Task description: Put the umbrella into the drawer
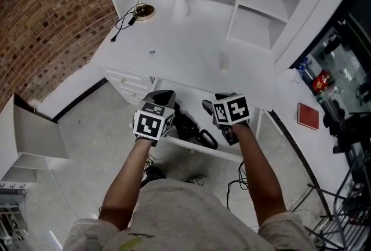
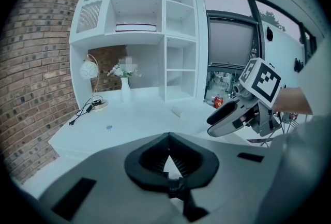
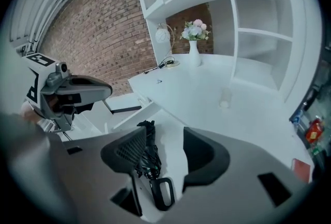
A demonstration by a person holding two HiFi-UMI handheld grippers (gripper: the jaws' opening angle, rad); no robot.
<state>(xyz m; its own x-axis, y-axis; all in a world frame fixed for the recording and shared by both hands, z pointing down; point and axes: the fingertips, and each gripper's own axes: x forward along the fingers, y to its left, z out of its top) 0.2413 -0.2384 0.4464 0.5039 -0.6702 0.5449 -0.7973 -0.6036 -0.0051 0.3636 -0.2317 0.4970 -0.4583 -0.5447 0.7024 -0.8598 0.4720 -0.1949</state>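
The umbrella (image 1: 190,127), black and folded, lies in the open drawer (image 1: 186,144) under the white desk (image 1: 185,53), with its looped handle at the drawer's front, nearest me. My right gripper (image 3: 164,139) hangs over it, tilted downward. Its fingers are spread apart and press on nothing. I see the umbrella through the gap, lying on the drawer floor below. My left gripper (image 2: 168,140) hovers over the drawer's left end, fingers closed together with nothing between them. The two grippers are near each other but not touching.
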